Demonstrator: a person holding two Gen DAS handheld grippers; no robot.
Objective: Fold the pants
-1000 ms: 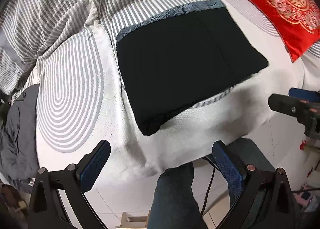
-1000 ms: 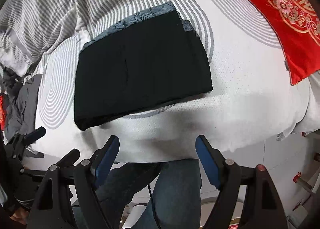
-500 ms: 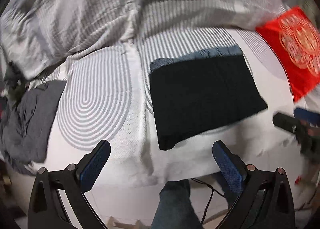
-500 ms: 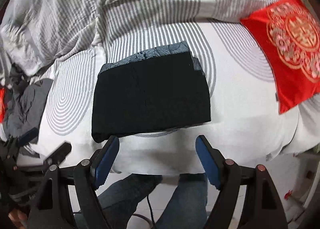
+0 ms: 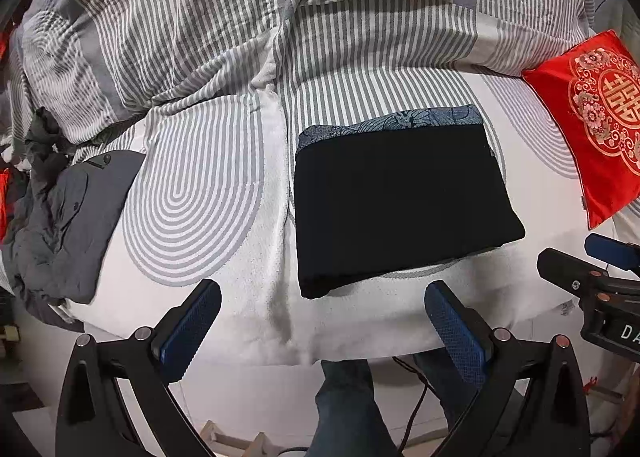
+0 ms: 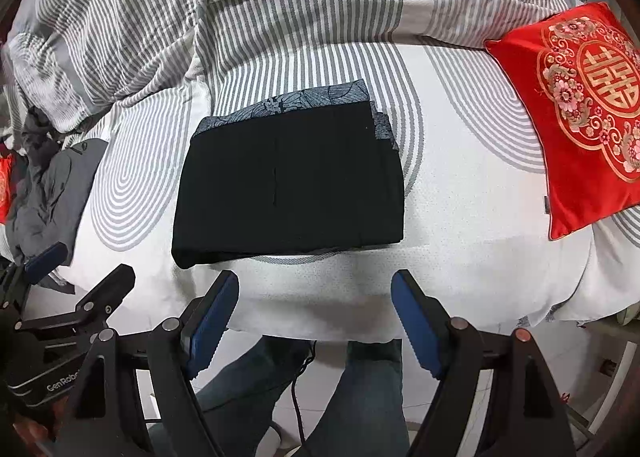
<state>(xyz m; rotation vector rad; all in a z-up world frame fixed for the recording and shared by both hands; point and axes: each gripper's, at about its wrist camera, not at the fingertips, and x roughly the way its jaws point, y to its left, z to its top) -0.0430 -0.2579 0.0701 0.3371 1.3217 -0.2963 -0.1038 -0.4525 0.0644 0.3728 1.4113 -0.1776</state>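
Observation:
The black pants (image 5: 400, 201) lie folded into a flat rectangle on the white bed, with a blue patterned band along the far edge; they also show in the right wrist view (image 6: 288, 185). My left gripper (image 5: 324, 321) is open and empty, held off the bed's near edge, short of the pants. My right gripper (image 6: 314, 309) is open and empty, also just short of the pants' near edge. The right gripper shows at the right of the left wrist view (image 5: 592, 269), the left gripper at the lower left of the right wrist view (image 6: 76, 289).
A striped grey and white duvet (image 5: 280, 17) is bunched at the back. A red embroidered cushion (image 5: 592, 121) lies at the right, also in the right wrist view (image 6: 576, 113). A grey garment (image 5: 68, 217) is heaped at the left. The person's legs (image 6: 360, 397) stand below the bed edge (image 5: 320, 349).
Both grippers have pulled back and up from the bed, so the pants look smaller and farther away. The pants stay folded and have not moved.

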